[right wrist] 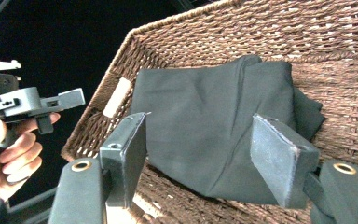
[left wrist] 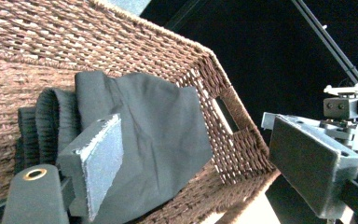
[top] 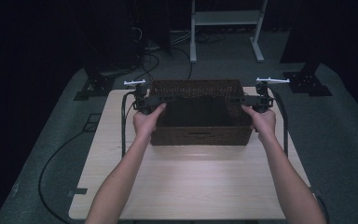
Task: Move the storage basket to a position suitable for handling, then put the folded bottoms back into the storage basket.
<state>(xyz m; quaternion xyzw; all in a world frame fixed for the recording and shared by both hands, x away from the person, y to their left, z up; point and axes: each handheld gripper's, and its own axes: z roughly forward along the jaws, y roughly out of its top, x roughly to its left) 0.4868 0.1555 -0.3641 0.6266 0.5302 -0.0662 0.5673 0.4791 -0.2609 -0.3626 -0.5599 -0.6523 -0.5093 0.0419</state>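
A brown woven basket point(top: 200, 135) stands on the far half of a light wooden table point(top: 191, 182). A dark folded garment point(top: 196, 112) lies inside it. In the left gripper view the garment point(left wrist: 158, 135) rests against the basket wall point(left wrist: 74, 42). In the right gripper view it point(right wrist: 205, 107) covers the basket floor point(right wrist: 307, 28). My left gripper point(top: 168, 99) hovers over the basket's left rim. Its jaws are open point(left wrist: 191, 126), and nothing is between them. My right gripper point(top: 237, 99) hovers over the right rim, open point(right wrist: 200, 123) above the garment and holding nothing.
Bare tabletop lies between the basket and the near edge. Cables point(top: 123, 126) trail off both sides of the table. A white frame stand point(top: 226, 23) is on the floor behind. The basket's end wall has a handle slot point(right wrist: 116, 95).
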